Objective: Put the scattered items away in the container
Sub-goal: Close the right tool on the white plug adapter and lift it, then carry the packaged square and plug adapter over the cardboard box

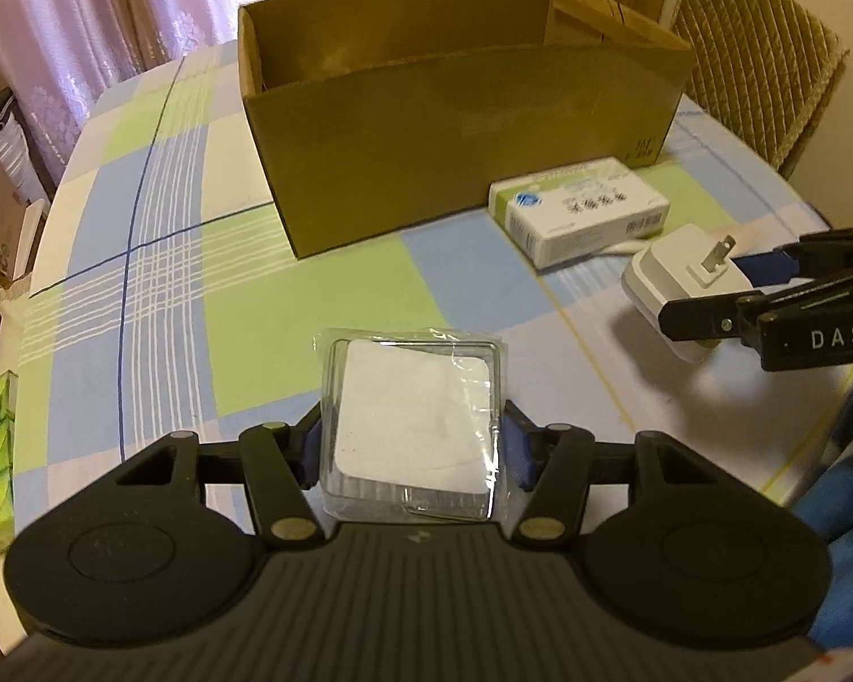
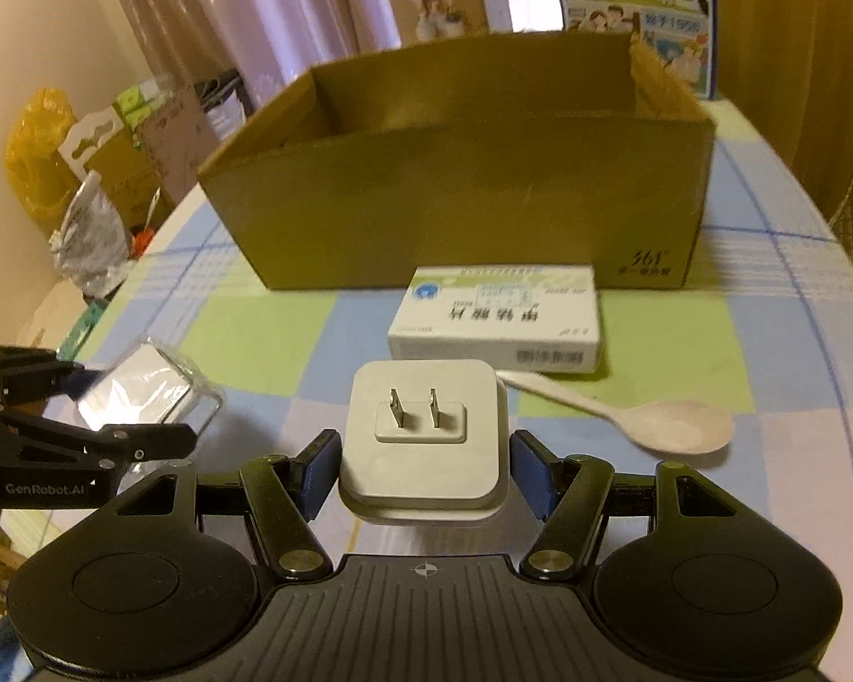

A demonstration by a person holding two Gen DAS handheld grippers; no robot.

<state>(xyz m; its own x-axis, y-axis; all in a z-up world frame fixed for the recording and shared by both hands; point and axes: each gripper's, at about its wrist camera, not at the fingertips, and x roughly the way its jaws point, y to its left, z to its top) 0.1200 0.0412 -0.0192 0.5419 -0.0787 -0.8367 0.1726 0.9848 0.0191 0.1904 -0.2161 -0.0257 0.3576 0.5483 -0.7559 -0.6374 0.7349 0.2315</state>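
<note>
Big brown cardboard box at 12 o'clock on the checked table, inside hidden, left gripper pinching a clear packet, right gripper pinching a white plug, medicine box and spoon lying near.

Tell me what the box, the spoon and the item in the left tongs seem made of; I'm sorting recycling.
Box: brown cardboard, matte, with a frayed torn flap edge. Spoon: pale and matte, likely wood or plastic; the look leaves it open. Case in the left tongs: clear glossy plastic, judging by glare and see-through edges, over a white insert, perhaps paper.
</note>
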